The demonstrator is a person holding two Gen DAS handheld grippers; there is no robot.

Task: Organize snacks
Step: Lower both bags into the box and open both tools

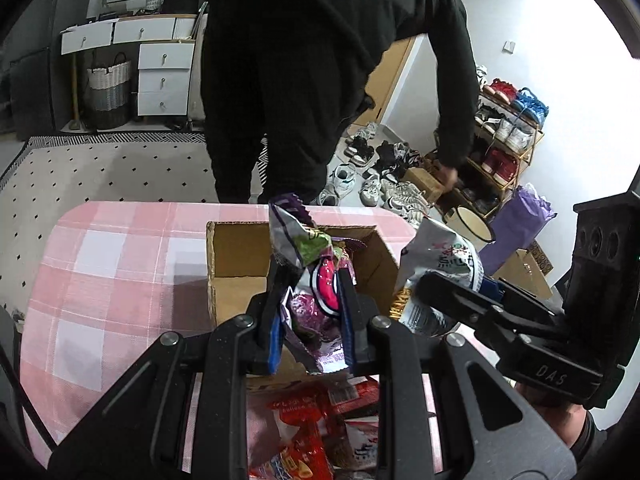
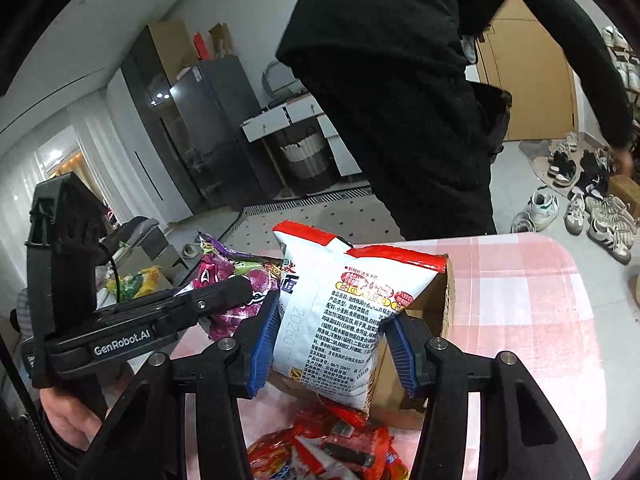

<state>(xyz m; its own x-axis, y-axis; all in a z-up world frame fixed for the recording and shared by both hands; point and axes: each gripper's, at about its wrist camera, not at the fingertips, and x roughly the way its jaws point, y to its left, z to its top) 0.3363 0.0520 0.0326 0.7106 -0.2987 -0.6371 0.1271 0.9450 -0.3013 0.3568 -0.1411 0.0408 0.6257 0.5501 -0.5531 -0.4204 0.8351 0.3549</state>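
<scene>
Red snack packets (image 1: 308, 436) lie nearest on the pink-checked counter (image 1: 100, 280); the left gripper (image 1: 308, 320) pinches a purple snack bag (image 1: 308, 280) upright over the cardboard box (image 1: 240, 264); beside it, the right gripper (image 2: 332, 340) clamps a white noodle packet (image 2: 344, 312), standing upright, red end up.

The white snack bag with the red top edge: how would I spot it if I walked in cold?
Find the pink checked table, then the open cardboard box on it. Just in front of the box, the right gripper clamps the white snack bag upright between blue pads. Its red top edge and dense black print set it apart from the purple bag beside it and the red packets below.
</scene>
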